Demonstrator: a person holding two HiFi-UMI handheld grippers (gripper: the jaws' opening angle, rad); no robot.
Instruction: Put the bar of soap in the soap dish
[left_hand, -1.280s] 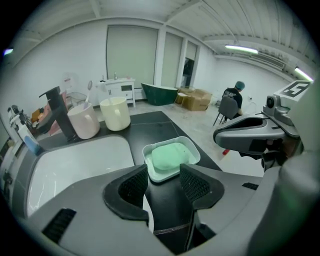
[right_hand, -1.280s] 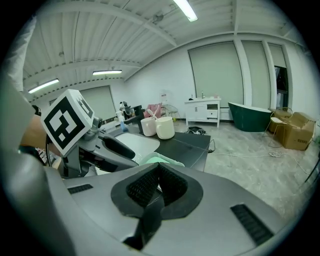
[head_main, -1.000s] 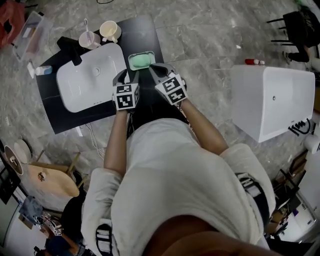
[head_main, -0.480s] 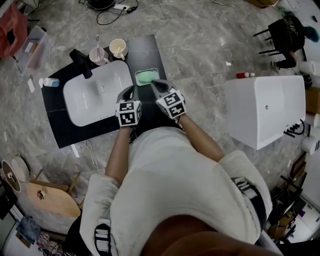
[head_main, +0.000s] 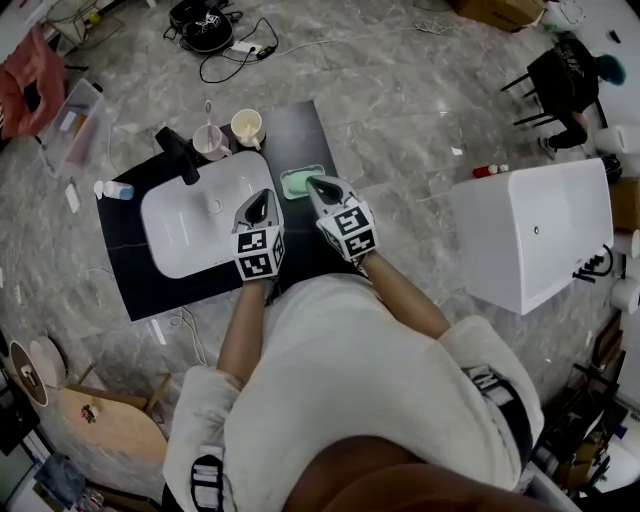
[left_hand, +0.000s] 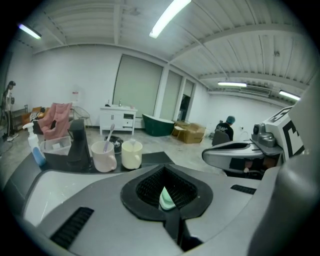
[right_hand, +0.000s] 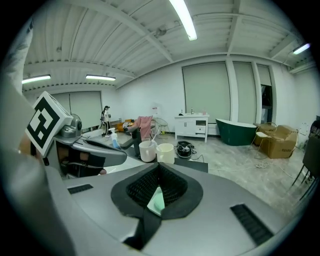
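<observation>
The green bar of soap (head_main: 298, 183) lies in the pale soap dish (head_main: 289, 175) on the black counter (head_main: 150, 285), right of the white sink (head_main: 195, 228). My left gripper (head_main: 262, 198) hovers over the sink's right rim. Its jaws have just been closing and are now shut with nothing between them. My right gripper (head_main: 312, 183) is shut and empty, with its tip over the dish's right edge. In both gripper views the soap (left_hand: 166, 199) (right_hand: 158, 201) shows through the gap behind the shut tips of the left gripper (left_hand: 164, 166) and the right gripper (right_hand: 159, 164).
A black faucet (head_main: 178, 150), a pink cup (head_main: 210, 142) with a toothbrush and a cream cup (head_main: 247, 128) stand behind the sink. A blue-capped bottle (head_main: 115, 190) lies at the counter's left. A white tub (head_main: 530, 230) stands on the floor to the right.
The left gripper's jaws went from open to shut. Both grippers rose above the counter and stand higher over the dish. The soap stays in the dish.
</observation>
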